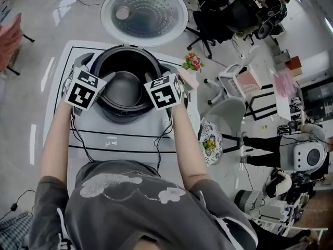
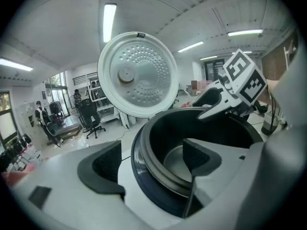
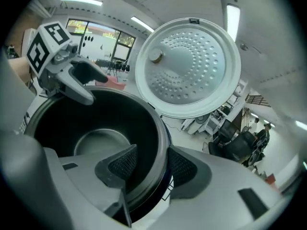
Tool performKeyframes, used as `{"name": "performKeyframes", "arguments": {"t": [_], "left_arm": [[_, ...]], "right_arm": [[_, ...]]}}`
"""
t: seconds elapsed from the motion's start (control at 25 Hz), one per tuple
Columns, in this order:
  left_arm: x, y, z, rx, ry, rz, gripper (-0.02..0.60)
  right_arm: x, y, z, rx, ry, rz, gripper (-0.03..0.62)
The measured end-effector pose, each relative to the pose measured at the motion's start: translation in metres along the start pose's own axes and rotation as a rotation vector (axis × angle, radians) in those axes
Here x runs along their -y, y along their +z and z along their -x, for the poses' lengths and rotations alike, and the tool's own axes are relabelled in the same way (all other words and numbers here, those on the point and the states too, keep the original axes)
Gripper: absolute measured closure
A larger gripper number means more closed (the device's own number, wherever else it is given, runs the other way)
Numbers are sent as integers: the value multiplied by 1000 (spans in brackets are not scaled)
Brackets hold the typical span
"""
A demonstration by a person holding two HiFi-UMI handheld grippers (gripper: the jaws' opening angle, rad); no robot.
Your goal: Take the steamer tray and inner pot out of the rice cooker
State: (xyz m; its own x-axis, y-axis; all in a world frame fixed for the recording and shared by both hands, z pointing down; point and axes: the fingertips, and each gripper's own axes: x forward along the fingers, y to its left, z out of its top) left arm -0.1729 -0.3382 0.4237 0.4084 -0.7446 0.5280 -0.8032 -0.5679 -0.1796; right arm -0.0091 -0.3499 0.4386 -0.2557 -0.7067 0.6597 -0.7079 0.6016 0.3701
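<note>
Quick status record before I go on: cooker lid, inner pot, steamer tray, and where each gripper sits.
lid: lid raised, rice cooker open
inner pot: inner pot seated in the cooker, bottom visible
steamer tray: not seen in any view
left gripper: left gripper at the pot's left rim, jaws wide apart, one inside, one outside, no grip
right gripper: right gripper at the right rim, jaws narrower astride it; contact unclear

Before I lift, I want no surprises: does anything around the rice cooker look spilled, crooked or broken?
Nothing stands out. The lid stands open, the inner pot sits level in the rice cooker and looks empty; no spill shows. The left gripper and right gripper each straddle its rim, jaws apart.
</note>
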Motion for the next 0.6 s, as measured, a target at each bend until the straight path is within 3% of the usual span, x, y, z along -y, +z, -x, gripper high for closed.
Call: {"name": "performKeyframes", "arguments": {"t": [0.08, 0.2, 0.28, 0.6], "left_arm": [[-2, 1, 3, 13, -3, 5, 178], [-4, 3, 6, 24, -7, 4, 178], [-4, 4, 8, 33, -11, 6, 178], [-9, 7, 11, 41, -13, -2, 178]], "right_arm": [[3, -3, -3, -30, -39, 35, 384], [11, -6, -5, -64, -114, 73, 464], [11, -6, -6, -79, -130, 85, 467], [8, 17, 13, 5, -127, -47, 482]]}}
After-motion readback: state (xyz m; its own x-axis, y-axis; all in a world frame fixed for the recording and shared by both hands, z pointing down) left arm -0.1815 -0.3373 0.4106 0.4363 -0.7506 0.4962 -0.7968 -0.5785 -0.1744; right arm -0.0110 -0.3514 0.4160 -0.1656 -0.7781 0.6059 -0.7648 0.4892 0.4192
